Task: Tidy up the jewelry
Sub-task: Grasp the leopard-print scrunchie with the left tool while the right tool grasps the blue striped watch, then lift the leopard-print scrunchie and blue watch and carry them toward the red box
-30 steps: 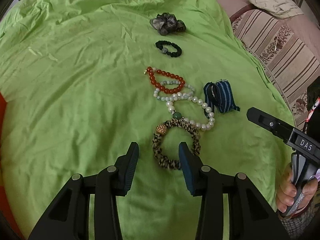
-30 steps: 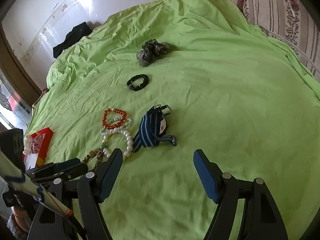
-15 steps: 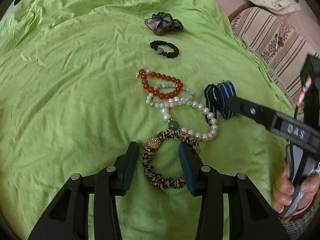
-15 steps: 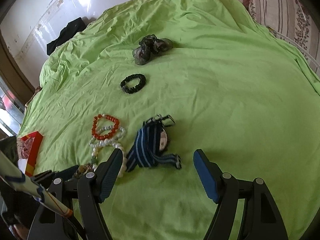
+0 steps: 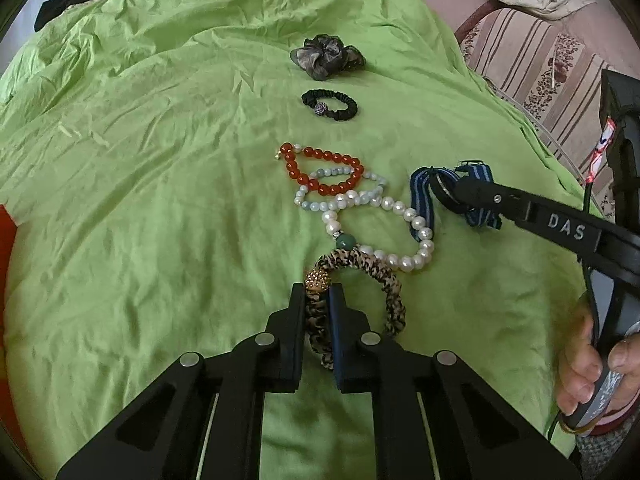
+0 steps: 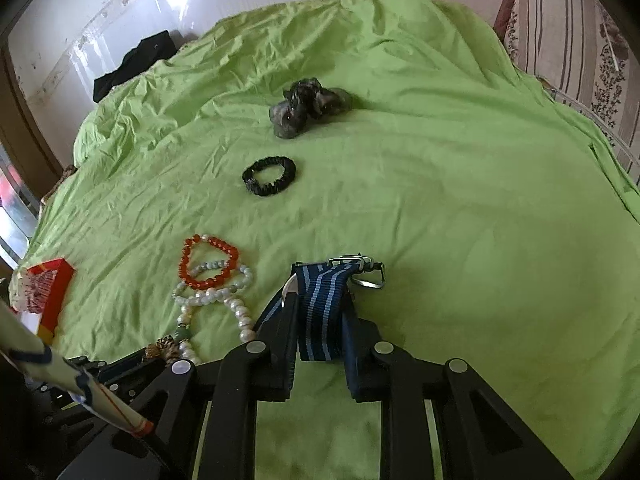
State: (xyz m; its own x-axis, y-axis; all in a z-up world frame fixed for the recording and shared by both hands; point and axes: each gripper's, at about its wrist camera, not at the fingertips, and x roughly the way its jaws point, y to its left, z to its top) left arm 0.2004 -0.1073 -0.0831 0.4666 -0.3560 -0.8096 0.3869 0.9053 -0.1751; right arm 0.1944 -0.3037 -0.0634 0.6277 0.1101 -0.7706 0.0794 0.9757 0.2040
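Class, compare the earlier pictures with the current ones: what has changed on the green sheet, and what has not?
Both grippers have just closed: the left gripper now pinches the leopard scrunchie, the right gripper the striped strap. Unchanged: pearl necklace, red bracelet, black scrunchie and grey scrunchie lie as before.

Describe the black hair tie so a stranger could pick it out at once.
On the green sheet, the accessories run in a rough line away from the grippers. Second from the far end, between the grey ruffled scrunchie and the red bead bracelet, lies the black hair tie. It is the only plain black ring, thin and crinkled, with one small sparkly bead.
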